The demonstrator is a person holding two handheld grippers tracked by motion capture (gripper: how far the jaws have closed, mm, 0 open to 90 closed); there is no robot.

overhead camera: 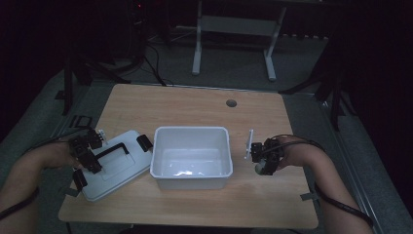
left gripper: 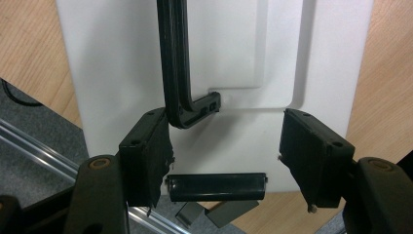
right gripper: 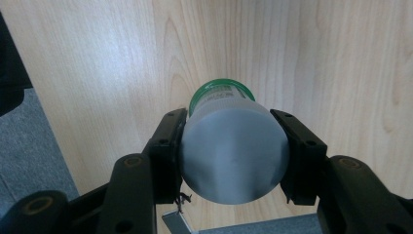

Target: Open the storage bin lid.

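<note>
A: The right tool (right gripper: 233, 156) is clenched on a round container (right gripper: 234, 161), both pads pressing its sides; the green-rimmed end points down at the worktop (right gripper: 122, 63). I judge the step in hand is carrying it over to the white bin (overhead camera: 191, 158).

B: Where is it relative to the bin?

A: In the high view the right tool (overhead camera: 263, 158) hangs just beside the bin's right wall, off the wood. To do this well, I'd lift until the container's lower end is above the rim, then move across, and loosen the grip only once it is low inside.

B: And the other hand?

A: The left tool (left gripper: 224, 156) is released: its pads stand apart above the white lid (left gripper: 122, 63), and the left one may be brushing the black handle (left gripper: 178, 73); I cannot tell whether they touch. The lid (overhead camera: 114, 165) lies left of the bin, one corner near or against the bin's left wall.

B: Any edges to mind?

A: The bin's right rim is the main one. Right of the bin the worktop edge is near, so there is little room outward. Behind the bin lies bare wood with a small round hole (overhead camera: 231, 103) far back. The bin looks empty, so there is space to set the container anywhere in it.
</note>
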